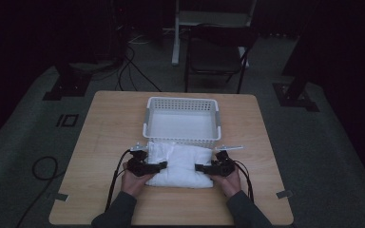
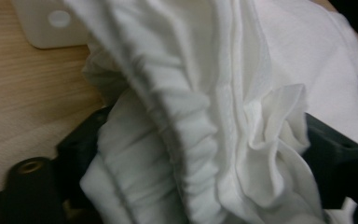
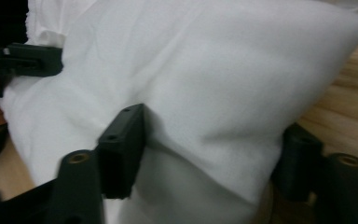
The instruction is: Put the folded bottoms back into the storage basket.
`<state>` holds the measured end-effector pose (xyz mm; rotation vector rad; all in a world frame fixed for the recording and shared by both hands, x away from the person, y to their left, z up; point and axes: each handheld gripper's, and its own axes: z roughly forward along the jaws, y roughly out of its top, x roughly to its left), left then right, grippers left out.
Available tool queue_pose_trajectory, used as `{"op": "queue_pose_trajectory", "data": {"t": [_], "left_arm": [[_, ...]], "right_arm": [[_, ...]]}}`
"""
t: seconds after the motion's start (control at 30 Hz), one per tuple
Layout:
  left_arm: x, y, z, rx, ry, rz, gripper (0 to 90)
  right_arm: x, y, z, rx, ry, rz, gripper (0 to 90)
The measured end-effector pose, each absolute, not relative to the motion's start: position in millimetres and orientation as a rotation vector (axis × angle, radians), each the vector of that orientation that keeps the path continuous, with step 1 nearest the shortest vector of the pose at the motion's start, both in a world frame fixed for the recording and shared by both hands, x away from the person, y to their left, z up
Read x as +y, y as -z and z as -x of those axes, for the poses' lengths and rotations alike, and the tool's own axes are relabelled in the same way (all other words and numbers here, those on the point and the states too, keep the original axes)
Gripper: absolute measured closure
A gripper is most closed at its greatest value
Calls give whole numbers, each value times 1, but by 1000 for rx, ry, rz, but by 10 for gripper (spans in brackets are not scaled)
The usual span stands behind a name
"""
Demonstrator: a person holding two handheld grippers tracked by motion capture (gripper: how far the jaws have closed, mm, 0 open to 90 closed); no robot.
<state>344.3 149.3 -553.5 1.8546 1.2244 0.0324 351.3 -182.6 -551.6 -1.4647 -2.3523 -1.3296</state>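
Note:
A soft white pillow (image 1: 183, 164) lies on the wooden table (image 1: 104, 128), just in front of a white plastic basket (image 1: 182, 101). My left gripper (image 1: 161, 166) is shut on the pillow's left end, where the cover is gathered into loose folds (image 2: 191, 93); the black jaws press in from both sides of the bunched cloth. My right gripper (image 1: 198, 167) is shut on the pillow's right end; in the right gripper view its jaws dent the padded corner (image 3: 214, 70). The left gripper (image 3: 32, 58) shows across the pillow there, with fingers of the hand beside it.
The basket's inside looks bare, and its near wall touches the pillow's far edge. Bare tabletop lies left, right and in front of the pillow. Beyond the table stand a dark chair (image 1: 216, 54), a white post (image 1: 176, 33) and cables on the floor.

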Motion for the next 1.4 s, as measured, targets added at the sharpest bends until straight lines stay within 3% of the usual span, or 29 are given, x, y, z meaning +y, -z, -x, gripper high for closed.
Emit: {"op": "queue_pose_trajectory", "data": {"t": [0.2,0.37,0.8,1.4], "left_arm": [[150,551,-342,1205,-3,-1850,371],[143,543,-334,1181,-105,-1893,459],[137,531,-315,1161,-236,-1905,502],[138,511,-302,1156,-241,-1863,503]], "right_arm": [[-182,549,-350,-2397,1370,1392,579],[-177,543,-342,-2485,1403,1383,661],[-177,529,-330,-2555,1462,1340,682],[-181,512,-320,-2563,1528,1281,687]]}}
